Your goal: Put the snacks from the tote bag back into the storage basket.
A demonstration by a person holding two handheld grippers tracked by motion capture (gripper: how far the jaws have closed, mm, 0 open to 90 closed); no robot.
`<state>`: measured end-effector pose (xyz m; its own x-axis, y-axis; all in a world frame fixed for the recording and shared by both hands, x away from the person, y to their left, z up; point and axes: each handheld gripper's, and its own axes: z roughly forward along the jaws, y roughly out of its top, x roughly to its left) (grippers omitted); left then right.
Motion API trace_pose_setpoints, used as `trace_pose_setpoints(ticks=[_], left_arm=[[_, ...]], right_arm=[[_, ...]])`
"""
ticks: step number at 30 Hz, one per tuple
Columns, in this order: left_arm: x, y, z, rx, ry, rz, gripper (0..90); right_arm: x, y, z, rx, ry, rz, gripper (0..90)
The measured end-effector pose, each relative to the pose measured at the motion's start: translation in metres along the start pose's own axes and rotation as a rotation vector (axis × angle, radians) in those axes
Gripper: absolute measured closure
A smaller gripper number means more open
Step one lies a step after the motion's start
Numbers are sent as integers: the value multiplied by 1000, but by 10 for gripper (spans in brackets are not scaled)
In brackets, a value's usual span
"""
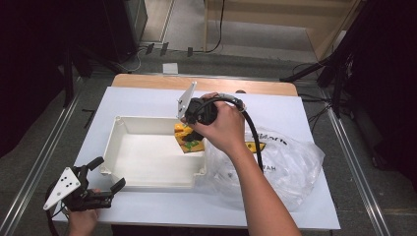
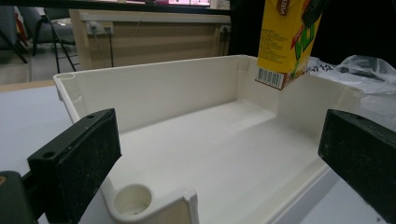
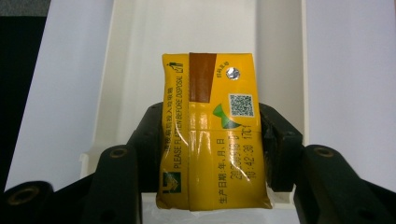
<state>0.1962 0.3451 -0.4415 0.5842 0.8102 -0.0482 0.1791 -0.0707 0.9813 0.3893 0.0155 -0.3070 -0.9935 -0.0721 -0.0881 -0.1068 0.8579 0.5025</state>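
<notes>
Yellow juice carton (image 3: 212, 135) is pinched by the right gripper's (image 1: 193, 132) jaws and held above the far right corner of the white tray (image 2: 187, 107). Nearer, the left gripper (image 1: 105, 178) is parked by the tray's near left corner, jaws spread. A clear plastic bag (image 1: 290, 167), probably empty, is lying right of it on the bench (image 1: 147, 98).

The yellow drink carton (image 3: 212, 135) I am gripping is showing "PLEASE FLATTEN BEFORE DISPOSAL", a QR code and a partly legible printed date with "10:42:30".

White table (image 1: 147, 101), white tray (image 1: 114, 135), clear plastic bag (image 1: 290, 167)
</notes>
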Motion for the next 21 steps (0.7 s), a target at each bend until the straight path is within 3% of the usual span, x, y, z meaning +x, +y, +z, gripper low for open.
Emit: trace_pose_setpoints(ticks=[21], left_arm=[[1,0,-1,-9,2,-5,0]], right_arm=[[1,-8,11,-9,8,0,518]])
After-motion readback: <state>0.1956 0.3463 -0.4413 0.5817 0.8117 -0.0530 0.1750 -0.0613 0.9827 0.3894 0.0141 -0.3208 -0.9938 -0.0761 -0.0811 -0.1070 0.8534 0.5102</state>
